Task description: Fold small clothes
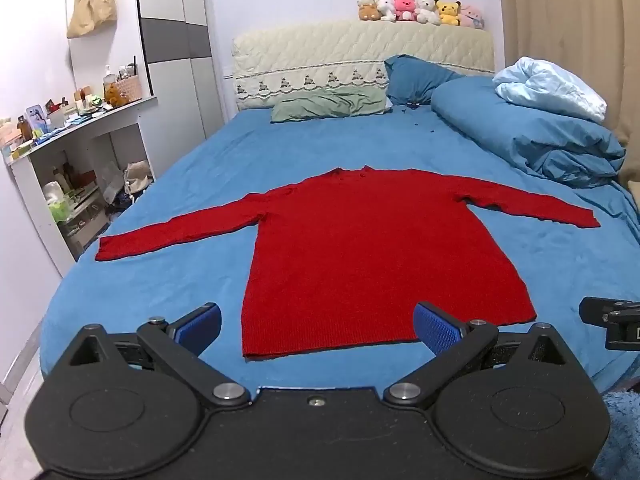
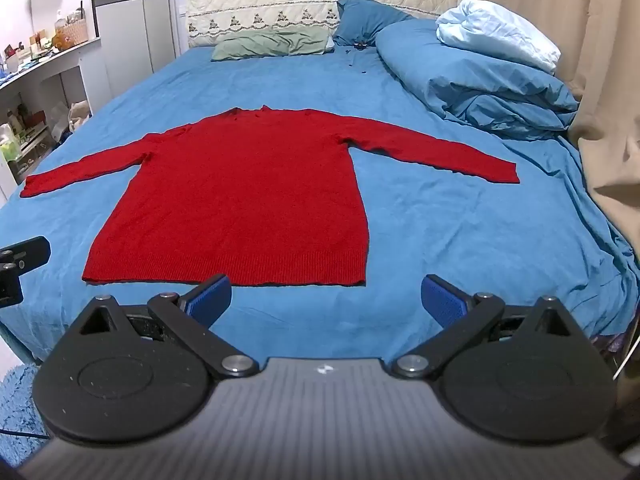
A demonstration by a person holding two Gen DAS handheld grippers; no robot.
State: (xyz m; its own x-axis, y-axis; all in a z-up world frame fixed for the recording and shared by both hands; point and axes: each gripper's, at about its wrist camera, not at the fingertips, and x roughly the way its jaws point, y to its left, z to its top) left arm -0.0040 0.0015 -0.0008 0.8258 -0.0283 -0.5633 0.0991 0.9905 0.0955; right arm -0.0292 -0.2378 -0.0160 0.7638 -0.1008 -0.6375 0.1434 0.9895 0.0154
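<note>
A red long-sleeved sweater (image 1: pixel 360 248) lies flat on the blue bed sheet (image 1: pixel 200 168), both sleeves spread out sideways, hem nearest me. In the left wrist view my left gripper (image 1: pixel 318 326) hovers open over the hem's near left part, nothing between its blue pads (image 1: pixel 200 322). In the right wrist view the same sweater (image 2: pixel 240 196) lies ahead and to the left. My right gripper (image 2: pixel 326 298) stands open just short of the hem's right corner, nothing in it. Each gripper's black edge shows at the side of the other's view.
A rolled blue duvet (image 1: pixel 532 136) with a pale blanket lies on the bed's right side. Pillows (image 1: pixel 328 106) rest against the quilted headboard, plush toys (image 1: pixel 420 10) on top. A cluttered white shelf (image 1: pixel 72 128) stands left of the bed, beige curtains (image 2: pixel 592 60) hang right.
</note>
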